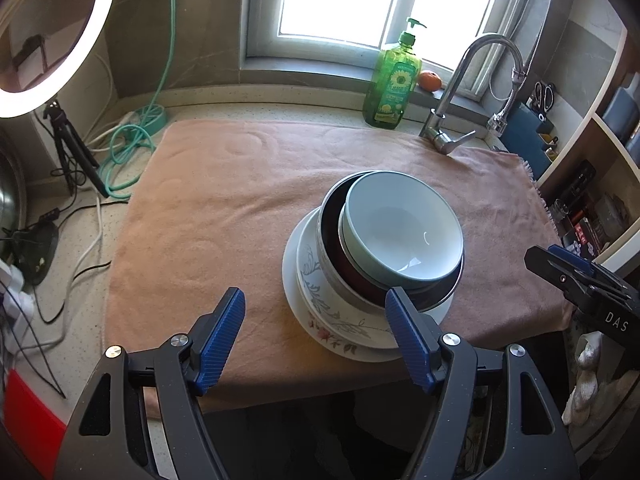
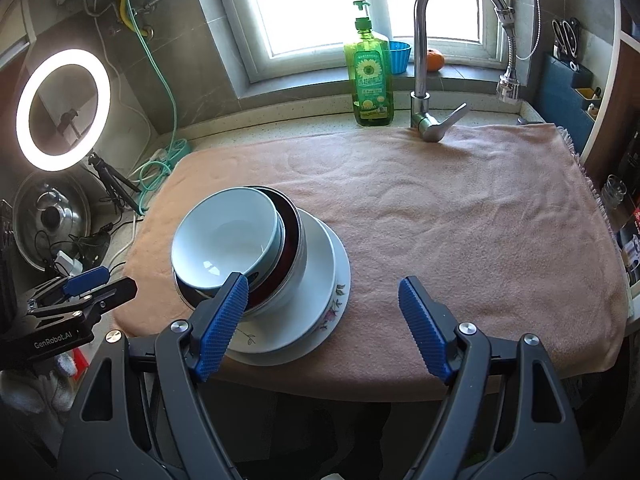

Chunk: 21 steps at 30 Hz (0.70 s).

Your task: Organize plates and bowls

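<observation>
A stack of dishes stands on the pink towel [image 1: 224,200] [image 2: 460,220]. On top is a white bowl [image 1: 402,226] [image 2: 226,232], nested off-centre in a dark red metal-rimmed bowl [image 1: 352,276] [image 2: 290,240]. Below lie a floral plate [image 1: 320,304] [image 2: 320,264] and a larger white plate [image 1: 289,268] [image 2: 344,280]. My left gripper [image 1: 316,312] is open and empty, just in front of the stack. My right gripper [image 2: 324,300] is open and empty, in front of the stack's right side. Each gripper shows in the other's view: the right one [image 1: 576,276], the left one [image 2: 80,292].
A green soap bottle [image 1: 394,80] [image 2: 370,76] and a faucet [image 1: 468,88] [image 2: 432,60] stand behind the towel. A ring light [image 1: 52,36] [image 2: 62,110] on a tripod, cables and a pot lid [image 2: 50,224] are at left. Shelves [image 1: 592,184] stand at right.
</observation>
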Each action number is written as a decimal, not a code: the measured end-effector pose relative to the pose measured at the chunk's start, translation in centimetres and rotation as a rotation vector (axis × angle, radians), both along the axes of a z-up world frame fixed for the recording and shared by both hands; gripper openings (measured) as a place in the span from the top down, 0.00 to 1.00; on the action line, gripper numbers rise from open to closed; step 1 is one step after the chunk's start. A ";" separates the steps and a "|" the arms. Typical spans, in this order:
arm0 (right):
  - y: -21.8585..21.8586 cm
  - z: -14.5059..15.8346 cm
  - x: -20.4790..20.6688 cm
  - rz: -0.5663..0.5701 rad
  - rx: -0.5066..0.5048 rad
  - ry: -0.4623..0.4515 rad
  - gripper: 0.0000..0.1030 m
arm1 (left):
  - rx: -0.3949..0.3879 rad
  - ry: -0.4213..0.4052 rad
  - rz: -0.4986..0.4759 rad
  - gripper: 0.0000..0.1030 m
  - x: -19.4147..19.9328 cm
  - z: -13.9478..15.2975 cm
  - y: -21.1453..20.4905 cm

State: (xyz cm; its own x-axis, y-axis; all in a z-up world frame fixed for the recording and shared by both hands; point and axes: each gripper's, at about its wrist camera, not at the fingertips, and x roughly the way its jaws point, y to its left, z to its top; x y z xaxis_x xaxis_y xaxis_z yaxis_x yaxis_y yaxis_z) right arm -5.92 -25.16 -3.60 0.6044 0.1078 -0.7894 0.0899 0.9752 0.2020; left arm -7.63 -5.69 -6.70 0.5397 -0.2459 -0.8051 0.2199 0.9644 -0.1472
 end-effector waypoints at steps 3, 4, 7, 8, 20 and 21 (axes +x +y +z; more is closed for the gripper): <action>0.0 0.1 -0.2 -0.002 -0.005 -0.002 0.22 | 0.017 -0.015 -0.001 0.30 -0.2 0.2 -0.3; 0.0 0.1 -0.2 -0.003 -0.005 -0.002 0.22 | 0.018 -0.018 0.001 0.30 -0.2 0.3 -0.2; 0.0 0.2 -0.2 0.001 -0.004 -0.004 0.22 | 0.022 -0.030 0.004 0.30 -0.3 0.5 -0.3; 0.0 0.3 -0.2 0.002 -0.005 -0.004 0.22 | 0.022 -0.032 0.005 0.30 -0.3 0.6 -0.3; 0.0 0.5 -0.2 0.006 -0.007 -0.005 0.22 | 0.013 -0.052 0.008 0.30 -0.5 1.1 -0.7; 0.0 0.6 -0.2 0.006 -0.006 -0.005 0.22 | 0.016 -0.052 0.008 0.30 -0.5 1.1 -0.7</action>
State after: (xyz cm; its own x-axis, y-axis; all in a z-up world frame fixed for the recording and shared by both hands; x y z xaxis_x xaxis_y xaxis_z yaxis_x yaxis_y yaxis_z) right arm -6.09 -25.20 -3.03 0.6073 0.1068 -0.7873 0.0827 0.9770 0.1963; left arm -8.11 -6.41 -5.61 0.5831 -0.2286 -0.7796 0.2189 0.9683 -0.1202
